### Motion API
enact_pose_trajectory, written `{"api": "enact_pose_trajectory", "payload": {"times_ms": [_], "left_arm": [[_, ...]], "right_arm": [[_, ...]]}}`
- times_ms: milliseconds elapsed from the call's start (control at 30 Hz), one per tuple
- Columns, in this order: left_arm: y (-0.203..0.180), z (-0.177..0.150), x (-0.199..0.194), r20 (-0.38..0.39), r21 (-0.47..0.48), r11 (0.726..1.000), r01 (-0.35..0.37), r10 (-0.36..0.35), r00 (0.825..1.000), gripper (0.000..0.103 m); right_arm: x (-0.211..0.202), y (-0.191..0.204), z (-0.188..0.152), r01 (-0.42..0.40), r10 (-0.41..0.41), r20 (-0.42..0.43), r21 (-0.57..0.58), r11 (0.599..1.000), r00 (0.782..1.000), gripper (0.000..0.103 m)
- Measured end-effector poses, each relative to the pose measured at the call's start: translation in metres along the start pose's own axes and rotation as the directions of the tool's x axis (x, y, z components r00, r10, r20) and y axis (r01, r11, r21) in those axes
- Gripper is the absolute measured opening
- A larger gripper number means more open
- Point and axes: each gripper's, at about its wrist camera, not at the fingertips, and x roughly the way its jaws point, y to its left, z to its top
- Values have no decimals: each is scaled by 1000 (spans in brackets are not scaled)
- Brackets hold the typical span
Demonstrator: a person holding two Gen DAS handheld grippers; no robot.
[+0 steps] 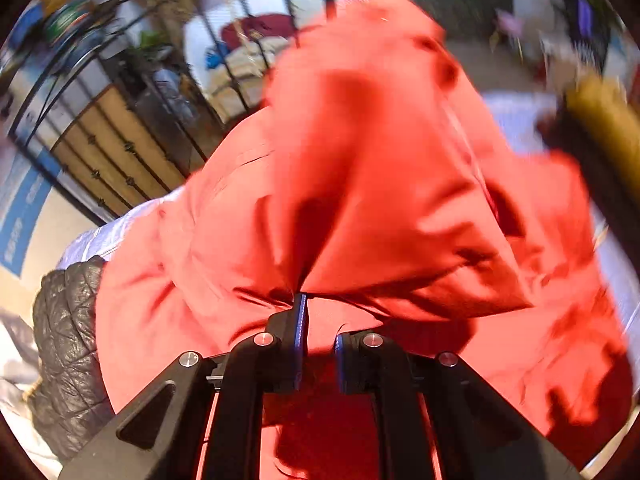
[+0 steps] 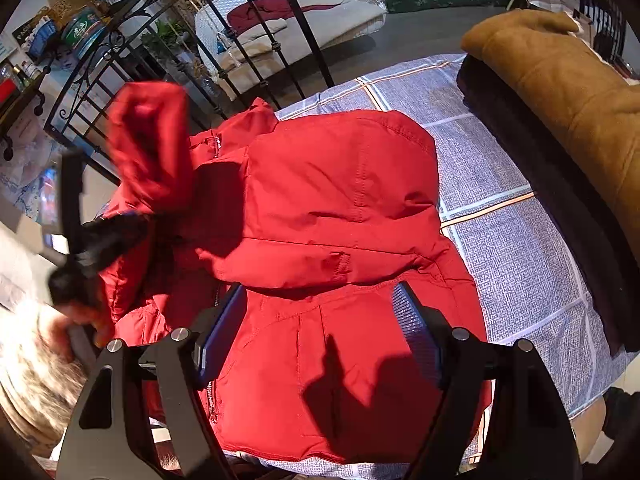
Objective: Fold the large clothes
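A red padded jacket lies on a blue checked cloth, its hood folded over the body. My left gripper is shut on a fold of the red jacket and holds that part lifted; in the right wrist view it shows as a blurred black shape at the jacket's left with a raised red sleeve. My right gripper is open and empty, hovering over the jacket's lower half.
A black quilted garment lies at the left. A folded tan coat on a dark garment sits at the right. A black iron railing stands behind, with shelves and a bed beyond.
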Motion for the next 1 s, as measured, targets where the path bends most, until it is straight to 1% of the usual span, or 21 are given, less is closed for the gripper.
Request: {"api": "enact_pose_trajectory", "payload": {"times_ms": [33, 67, 133, 233, 300, 367, 433, 500, 533, 567, 600, 633, 667, 700, 733, 767, 800, 833, 867, 933, 1000], "left_arm": [[-10, -5, 6, -24, 51, 998, -28, 30, 999, 12], [-16, -10, 9, -30, 91, 995, -51, 54, 998, 12], [-24, -21, 6, -17, 139, 987, -77, 80, 997, 13], [-30, -26, 2, -22, 164, 982, -90, 94, 995, 13], [-31, -25, -9, -4, 157, 983, -95, 97, 995, 13], [-35, -18, -20, 9, 147, 984, -104, 104, 995, 14], [-38, -16, -23, 7, 154, 981, -119, 119, 993, 15], [-41, -22, -28, -21, 197, 971, -136, 142, 990, 17], [-41, -23, -32, -29, 203, 970, -135, 144, 989, 18], [-42, -22, -36, -37, 193, 974, -120, 130, 991, 22], [-40, -24, -36, -77, 159, 984, -84, 97, 992, 23], [-35, -23, -30, -151, 112, 993, -28, 45, 987, 24], [-37, -22, -18, -232, 100, 995, 11, 12, 973, 24], [-42, -23, -13, -246, 135, 991, 4, 29, 969, 24], [-47, -24, -13, -214, 177, 984, -23, 61, 975, 24], [-50, -26, -18, -164, 207, 977, -54, 89, 982, 25], [-48, -28, -20, -155, 194, 979, -57, 88, 984, 26], [-44, -30, -19, -169, 164, 985, -49, 77, 983, 26], [-41, -33, -22, -175, 141, 989, -33, 57, 983, 26], [-44, -40, -30, -143, 168, 985, -23, 48, 989, 26], [-40, -48, -39, -106, 195, 981, -10, 31, 994, 30]], "right_arm": [[1, -1, 0, 1, -1, -4, 2, 1000, 1000, 75], [2, -1, 0, 2, -1, -11, 4, 1000, 1000, 75], [6, -1, 1, -6, 7, -26, 12, 1000, 1000, 75], [11, 1, 4, -15, 16, -34, 17, 1000, 999, 75], [13, 2, 9, -31, 32, -35, 17, 999, 999, 75], [13, 4, 16, -61, 62, -25, 24, 998, 998, 75], [11, 3, 27, -115, 115, -7, 56, 992, 993, 75], [12, 3, 36, -138, 139, -9, 80, 987, 990, 75], [13, 4, 40, -154, 155, -8, 85, 984, 988, 75], [14, 7, 45, -184, 185, -4, 87, 979, 983, 75], [16, 8, 48, -200, 201, -6, 90, 976, 980, 75], [20, 13, 51, -240, 243, -15, 95, 966, 970, 75], [25, 17, 54, -275, 278, -22, 97, 957, 960, 75], [29, 22, 57, -310, 314, -29, 99, 945, 949, 75], [36, 29, 59, -351, 357, -42, 104, 931, 933, 75], [54, 41, 63, -402, 413, -102, 111, 909, 905, 75], [64, 49, 65, -402, 414, -129, 112, 909, 901, 75], [71, 53, 66, -392, 404, -131, 113, 913, 905, 75], [82, 61, 68, -383, 396, -141, 111, 917, 907, 66], [104, 66, 72, -374, 394, -154, 145, 916, 906, 50], [118, 70, 77, -365, 390, -176, 159, 917, 904, 29]]}}
